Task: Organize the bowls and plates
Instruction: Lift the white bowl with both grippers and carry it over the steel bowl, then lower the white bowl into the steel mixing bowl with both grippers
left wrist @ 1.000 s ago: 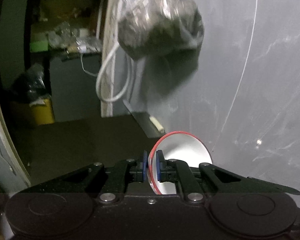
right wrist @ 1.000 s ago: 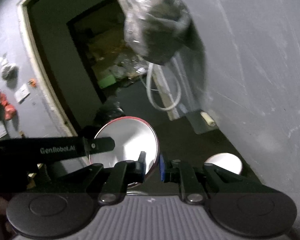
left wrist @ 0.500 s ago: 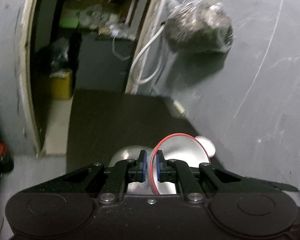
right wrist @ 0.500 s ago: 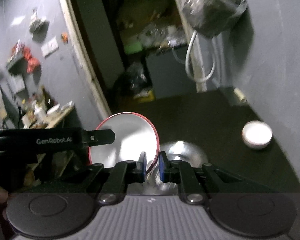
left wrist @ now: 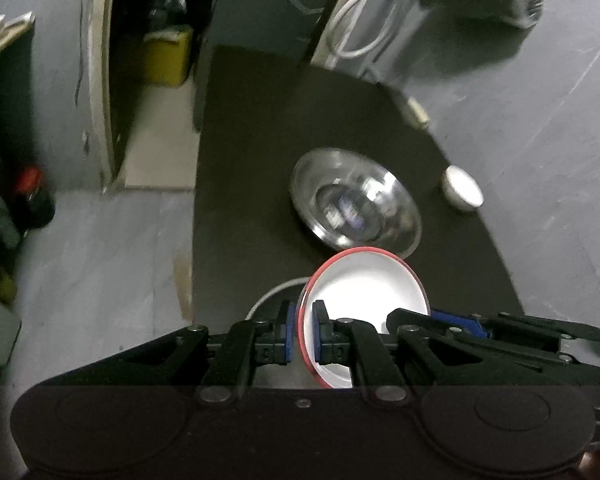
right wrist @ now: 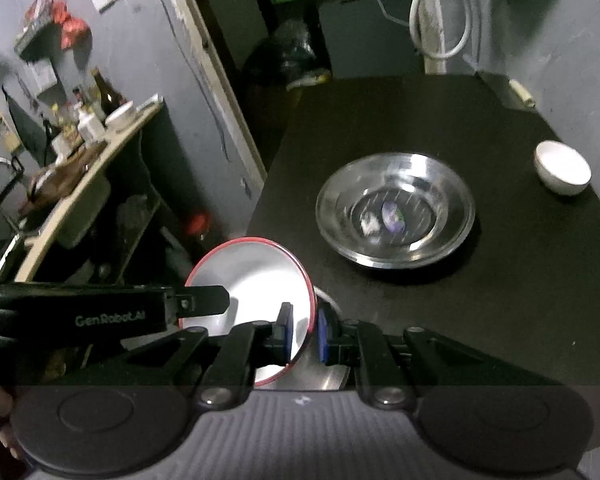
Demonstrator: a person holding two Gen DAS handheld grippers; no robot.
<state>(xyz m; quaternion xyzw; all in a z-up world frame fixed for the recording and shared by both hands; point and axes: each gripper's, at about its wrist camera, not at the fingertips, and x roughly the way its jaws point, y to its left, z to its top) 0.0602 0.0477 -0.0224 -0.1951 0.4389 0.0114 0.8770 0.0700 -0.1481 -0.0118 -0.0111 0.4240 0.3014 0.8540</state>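
My left gripper [left wrist: 302, 334] and right gripper [right wrist: 303, 334] both clamp red-rimmed plate [left wrist: 364, 292], just before steel bowl [right wrist: 396, 210] on table [right wrist: 500, 300].

White cable [right wrist: 440, 20], red-capped bottle [left wrist: 32, 200]

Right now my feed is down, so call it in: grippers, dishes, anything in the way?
Left gripper and right gripper both shut on the red-rimmed plate, held tilted. Steel bowl and small white bowl on the dark table. Nothing between.
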